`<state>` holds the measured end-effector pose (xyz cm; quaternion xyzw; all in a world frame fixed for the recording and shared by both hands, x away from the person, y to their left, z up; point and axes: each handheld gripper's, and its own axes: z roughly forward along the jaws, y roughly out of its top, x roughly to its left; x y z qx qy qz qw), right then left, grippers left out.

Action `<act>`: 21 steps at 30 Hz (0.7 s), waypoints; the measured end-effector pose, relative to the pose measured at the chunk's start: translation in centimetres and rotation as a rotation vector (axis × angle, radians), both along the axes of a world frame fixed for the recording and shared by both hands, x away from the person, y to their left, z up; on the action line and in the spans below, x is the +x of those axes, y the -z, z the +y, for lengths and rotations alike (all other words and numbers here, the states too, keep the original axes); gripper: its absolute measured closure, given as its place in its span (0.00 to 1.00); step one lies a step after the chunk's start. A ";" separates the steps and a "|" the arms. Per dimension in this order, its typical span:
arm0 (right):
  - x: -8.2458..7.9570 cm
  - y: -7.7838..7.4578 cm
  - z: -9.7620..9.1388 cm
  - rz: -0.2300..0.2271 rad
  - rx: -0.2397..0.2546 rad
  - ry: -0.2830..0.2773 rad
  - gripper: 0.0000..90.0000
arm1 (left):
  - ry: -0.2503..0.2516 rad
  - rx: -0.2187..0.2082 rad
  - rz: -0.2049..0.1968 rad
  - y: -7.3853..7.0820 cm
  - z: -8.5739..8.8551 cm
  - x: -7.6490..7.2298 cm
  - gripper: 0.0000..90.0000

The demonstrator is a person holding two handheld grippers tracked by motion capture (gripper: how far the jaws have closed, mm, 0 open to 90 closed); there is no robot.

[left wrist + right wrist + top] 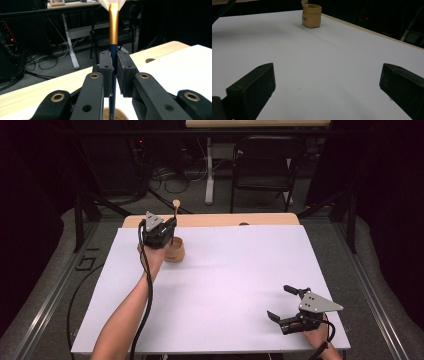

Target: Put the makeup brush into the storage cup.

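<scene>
A brush (175,207) with a dark blue handle, gold ferrule and pale bristles stands upright over a small tan cup (175,251) at the back left of the white sheet. My left gripper (171,224) is shut on the brush handle just above the cup. In the left gripper view the pads (106,71) clamp the blue handle of the brush (113,27), and the cup's rim (122,114) shows below. My right gripper (280,302) rests open near the front right edge, with nothing between its jaws. The right gripper view has the gripper (327,85) open and the cup (312,16) far off.
A white sheet (235,280) covers most of the wooden table (225,220), whose bare back strip has a small hole (244,224). Behind the table are a folding chair (262,162), a white table leg (209,170) and floor cables (170,177).
</scene>
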<state>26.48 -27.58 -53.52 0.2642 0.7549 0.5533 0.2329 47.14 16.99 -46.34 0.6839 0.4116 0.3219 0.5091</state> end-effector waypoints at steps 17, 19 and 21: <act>0.0 0.0 -0.1 0.000 0.000 0.001 0.00 | -0.018 0.009 0.003 0.8 -0.2 0.6 0.92; 0.0 0.0 -0.1 0.000 -0.001 0.001 0.00 | -0.019 0.009 0.007 0.9 -0.2 0.7 0.92; 0.0 0.0 -0.1 0.000 0.000 0.001 0.00 | -0.021 0.008 0.010 1.0 -0.2 0.8 0.92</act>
